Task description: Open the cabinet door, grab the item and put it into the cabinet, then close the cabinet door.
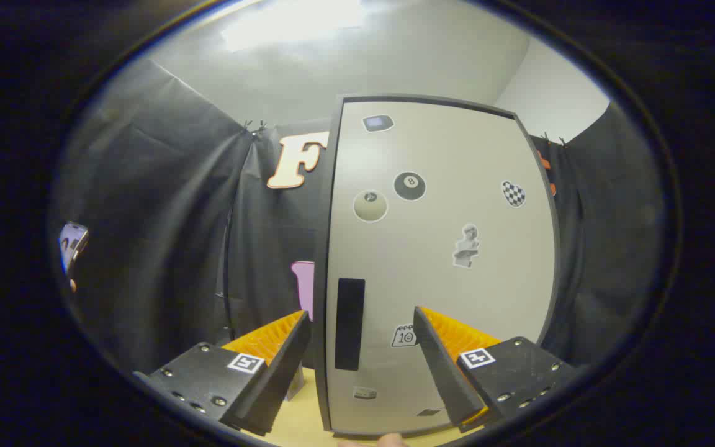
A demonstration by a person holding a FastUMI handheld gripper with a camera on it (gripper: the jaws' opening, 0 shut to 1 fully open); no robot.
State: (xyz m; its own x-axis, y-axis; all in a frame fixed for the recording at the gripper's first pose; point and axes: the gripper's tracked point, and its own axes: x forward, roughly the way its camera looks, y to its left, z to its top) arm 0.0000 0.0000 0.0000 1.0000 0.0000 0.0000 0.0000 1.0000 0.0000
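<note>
- Cabinet door: pale grey, dark frame, closed; centre-right of frame, dotted with stickers.
- Dark vertical handle near its left edge, lower centre.
- My gripper: fingers spread apart, grasping nothing, handle between them.

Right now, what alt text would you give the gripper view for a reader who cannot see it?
A closed, pale cabinet door with a dark frame and stickers stands just ahead of the open gripper, its dark vertical handle in line with the gap between the jaws. The cabinet rests on a light wooden tabletop, with black cloth booth walls behind.
</note>
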